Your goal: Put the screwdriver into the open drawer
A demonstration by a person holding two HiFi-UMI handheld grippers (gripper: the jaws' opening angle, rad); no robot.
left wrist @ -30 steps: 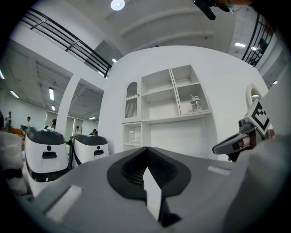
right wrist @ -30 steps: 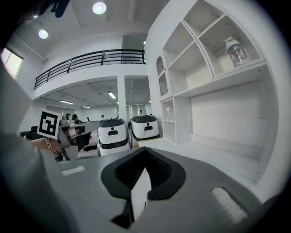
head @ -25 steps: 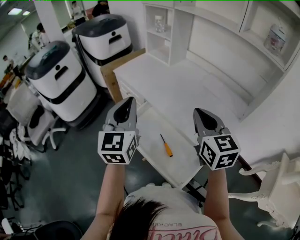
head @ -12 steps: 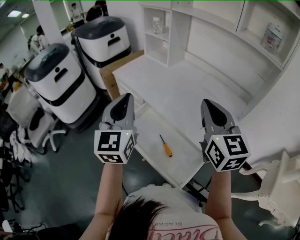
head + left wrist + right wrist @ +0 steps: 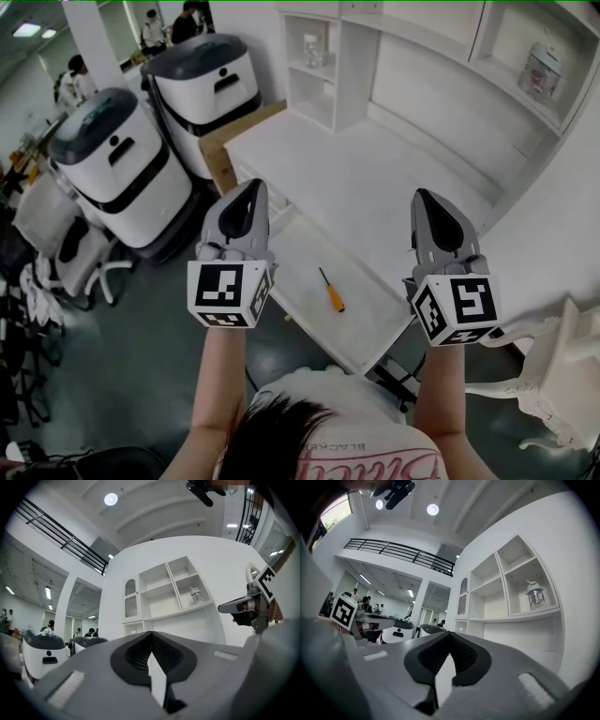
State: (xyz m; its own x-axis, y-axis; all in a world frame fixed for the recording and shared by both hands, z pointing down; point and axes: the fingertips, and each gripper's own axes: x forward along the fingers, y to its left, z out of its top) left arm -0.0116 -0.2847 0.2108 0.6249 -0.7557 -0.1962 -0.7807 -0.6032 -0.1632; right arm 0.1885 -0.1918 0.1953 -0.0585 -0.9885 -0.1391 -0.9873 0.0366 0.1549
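Orange-handled screwdriver (image 5: pixel 330 291) lies in the open white drawer (image 5: pixel 361 323) at frame centre, with the left hand-held gripper (image 5: pixel 251 190) and right hand-held gripper (image 5: pixel 425 197) hovering either side, jaws together, empty.

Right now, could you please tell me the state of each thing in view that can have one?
Drawer: open, pulled out from the desk.
Screwdriver: lying flat in the drawer, not held.
Left gripper: jaws together, nothing between them, raised above the drawer.
Right gripper: jaws together, nothing between them, raised above the drawer.
Jar: upright on the upper right shelf.
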